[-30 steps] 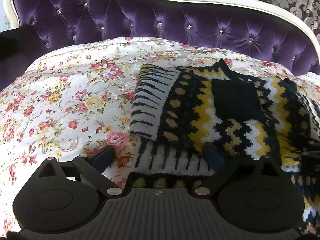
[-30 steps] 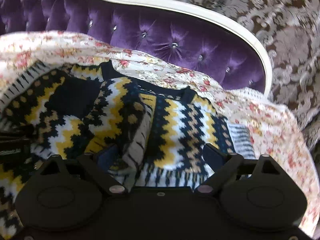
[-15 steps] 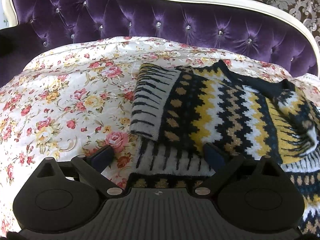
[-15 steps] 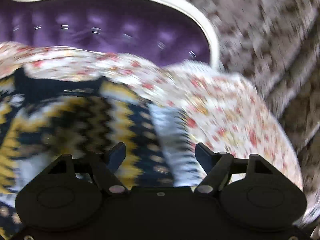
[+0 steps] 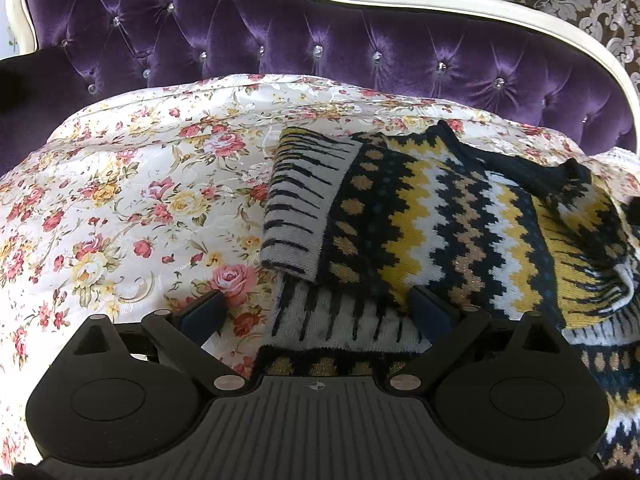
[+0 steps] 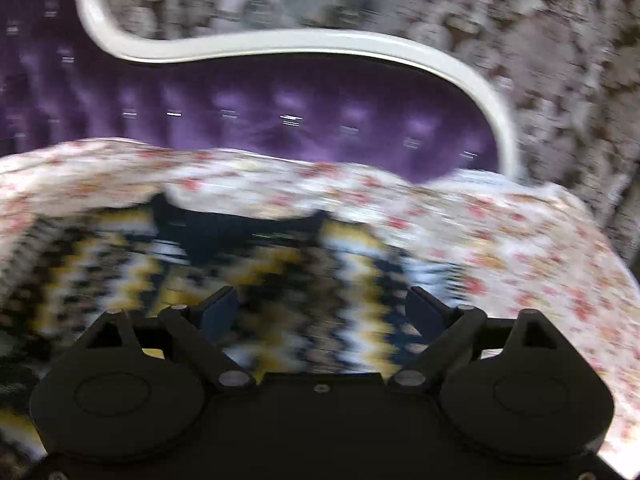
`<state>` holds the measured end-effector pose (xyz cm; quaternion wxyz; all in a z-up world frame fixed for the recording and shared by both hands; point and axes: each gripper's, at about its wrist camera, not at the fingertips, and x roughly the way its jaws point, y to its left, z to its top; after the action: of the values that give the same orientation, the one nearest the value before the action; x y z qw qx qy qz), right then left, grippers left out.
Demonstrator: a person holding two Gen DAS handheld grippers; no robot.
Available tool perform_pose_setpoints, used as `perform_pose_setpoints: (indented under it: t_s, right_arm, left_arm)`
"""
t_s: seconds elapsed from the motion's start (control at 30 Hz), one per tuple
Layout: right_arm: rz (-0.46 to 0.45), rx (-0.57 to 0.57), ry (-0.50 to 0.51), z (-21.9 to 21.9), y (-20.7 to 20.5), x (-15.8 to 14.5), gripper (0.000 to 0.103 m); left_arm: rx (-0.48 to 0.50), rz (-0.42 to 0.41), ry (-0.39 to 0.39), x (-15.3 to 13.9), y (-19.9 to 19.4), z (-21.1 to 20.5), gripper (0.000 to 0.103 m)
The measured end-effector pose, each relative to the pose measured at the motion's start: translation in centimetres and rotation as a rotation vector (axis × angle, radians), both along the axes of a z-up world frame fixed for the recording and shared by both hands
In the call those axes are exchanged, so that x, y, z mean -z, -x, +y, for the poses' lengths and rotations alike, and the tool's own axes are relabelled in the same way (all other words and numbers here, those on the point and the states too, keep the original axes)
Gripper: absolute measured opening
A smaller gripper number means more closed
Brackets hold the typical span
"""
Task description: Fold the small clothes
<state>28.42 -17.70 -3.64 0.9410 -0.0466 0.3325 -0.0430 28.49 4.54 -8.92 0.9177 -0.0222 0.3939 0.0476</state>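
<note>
The floral bedspread [image 5: 120, 208] covers the bed up to the purple tufted headboard [image 5: 320, 52]; on it, toward the right side and not far short of the headboard edge, the knitted sweater [image 5: 460, 224] is laid, its black collar [image 5: 532, 172] turned to the headboard and its striped hem [image 5: 348, 320] toward the near edge, so its long axis is judged to run from near edge to headboard; one sleeve [image 5: 304, 196] is already laid across the body with its striped cuff outermost, and the opposite sleeve is bunched at the right.

The greatest risk is judged to lie in the thick, springy knit; a sleeve laid over may creep back open if it is let go without being pressed flat, and the bunched right side may be trapped as a lump when the body is doubled over. A second risk is judged to be the smooth bedspread; the whole sweater may be dragged along it rather than folded if only one corner is pulled.

The left gripper [image 5: 316, 312] is held wide open over the hem, with knit seen between the fingers but not pinched; the right gripper [image 6: 324, 308], seen through heavy blur, has just been opening and stands wide over the body, nothing being clamped in it.
</note>
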Motion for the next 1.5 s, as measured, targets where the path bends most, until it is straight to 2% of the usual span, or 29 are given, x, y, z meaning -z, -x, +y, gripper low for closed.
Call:
perform_pose_setpoints:
  t_s: [0.07,0.2,0.27,0.33,0.4,0.5,0.57,0.8,0.97,1.1,1.3,1.5]
  right_arm:
    - [0.009,-0.024,0.011,2.0,-0.6,0.5,0.099]
    - [0.055,-0.056,0.158,5.0,-1.8,2.6,0.1]
    - [0.079,-0.035,0.216,4.7,-2.2,3.5,0.099]
    - [0.081,0.049,0.228,2.6,-2.3,3.7,0.099]
    - [0.086,0.115,0.17,-0.7,-2.2,3.4,0.1]
    - [0.118,0.174,0.002,-5.9,-1.9,3.1,0.101]
    - [0.144,0.207,-0.074,-8.1,-1.5,3.5,0.101]
    - [0.146,0.309,-0.127,-12.3,0.2,4.0,0.099]
    - [0.1,0.34,-0.17,-14.1,1.2,3.0,0.099]
    - [0.081,0.28,-0.179,-13.4,1.1,2.8,0.099]
    - [0.145,0.252,-0.119,-11.7,-0.7,5.0,0.099]
    - [0.154,0.284,-0.205,-12.9,-0.4,6.0,0.102]
  left_arm:
    - [0.0,0.0,0.0,0.0,0.0,0.0,0.1]
    - [0.0,-0.001,0.001,0.0,0.0,0.0,0.1]
    - [0.0,0.0,0.001,0.0,0.0,0.0,0.1]
    - [0.0,-0.001,0.001,0.0,0.0,0.0,0.1]
    - [0.0,-0.002,0.001,0.0,0.0,0.0,0.1]
    - [-0.002,-0.003,0.002,0.0,0.0,0.0,0.1]
    - [-0.001,-0.004,0.002,0.0,0.0,0.0,0.1]
    - [-0.002,-0.004,0.002,0.0,0.0,0.0,0.1]
    - [-0.002,-0.004,0.002,0.0,0.0,0.0,0.1]
    - [-0.004,-0.005,0.001,0.0,0.0,0.0,0.1]
    - [-0.005,-0.006,0.001,0.0,0.1,0.1,0.1]
    - [-0.009,-0.007,0.0,0.0,0.1,0.0,0.101]
